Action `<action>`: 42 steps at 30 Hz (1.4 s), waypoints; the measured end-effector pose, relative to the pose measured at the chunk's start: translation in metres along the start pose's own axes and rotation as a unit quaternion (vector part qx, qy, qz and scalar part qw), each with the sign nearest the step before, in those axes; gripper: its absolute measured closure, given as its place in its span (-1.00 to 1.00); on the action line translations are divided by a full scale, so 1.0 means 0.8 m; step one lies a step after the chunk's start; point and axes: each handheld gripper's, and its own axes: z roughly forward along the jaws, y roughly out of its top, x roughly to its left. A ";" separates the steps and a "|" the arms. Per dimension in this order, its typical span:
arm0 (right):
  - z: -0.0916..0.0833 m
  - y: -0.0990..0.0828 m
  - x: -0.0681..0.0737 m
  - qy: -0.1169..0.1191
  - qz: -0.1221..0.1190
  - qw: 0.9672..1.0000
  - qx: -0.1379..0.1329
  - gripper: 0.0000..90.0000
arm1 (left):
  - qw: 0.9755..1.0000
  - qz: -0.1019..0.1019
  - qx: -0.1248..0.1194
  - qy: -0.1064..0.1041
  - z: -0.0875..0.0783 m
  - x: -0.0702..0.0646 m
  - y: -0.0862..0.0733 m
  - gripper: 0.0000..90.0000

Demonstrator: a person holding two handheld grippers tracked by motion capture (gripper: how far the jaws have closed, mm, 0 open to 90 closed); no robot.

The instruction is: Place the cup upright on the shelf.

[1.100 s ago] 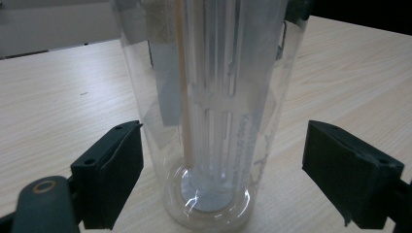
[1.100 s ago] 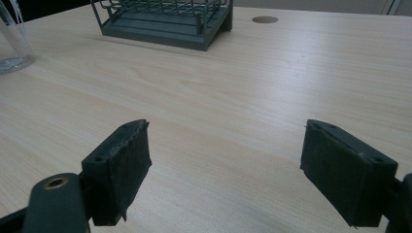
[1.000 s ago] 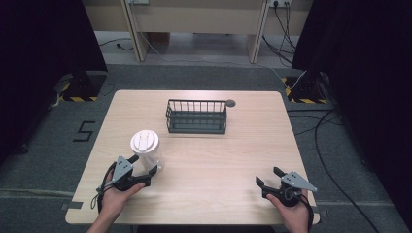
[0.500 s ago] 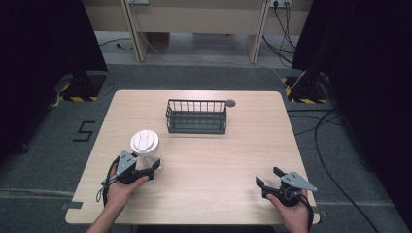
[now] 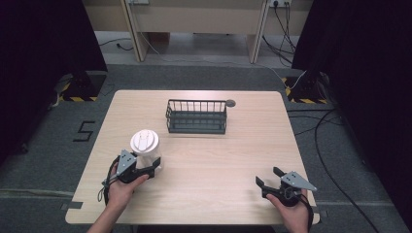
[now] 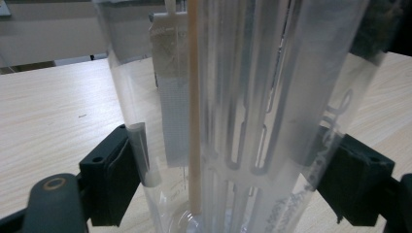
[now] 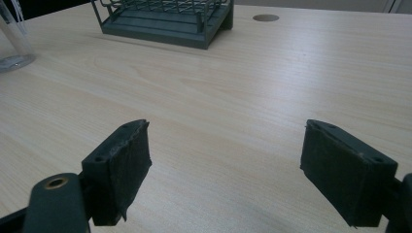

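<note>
At the lower left of the high view, the left tool (image 5: 148, 167) has its jaws either side of a clear plastic tumbler (image 5: 147, 151) with a white lid (image 5: 144, 141), which stands upright on the pale wood counter (image 5: 218, 160). Seen from the left gripper view, the tumbler (image 6: 233, 116) sits between the two black pads (image 6: 119, 174), both pressed against its wall, so the tool is clamped on it; a cream straw-like stick (image 6: 193, 107) and white slotted parts show through the clear side. Lower right of the high view, the right tool (image 5: 269, 179) rests in a hand (image 5: 291, 213) near the counter's front edge, well apart from the tumbler. Its jaws are spread wide over bare wood in the right gripper view (image 7: 226, 170), gripping nothing. A dark wire basket (image 5: 196, 116) stands upper centre of the counter, with a round hole (image 5: 230, 103) just beside its right end
</note>
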 end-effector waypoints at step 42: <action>0.000 0.000 -0.001 0.001 0.002 1.000 0.000 -0.58 | 1.000 0.026 0.005 -0.005 0.012 -0.008 0.041 -0.60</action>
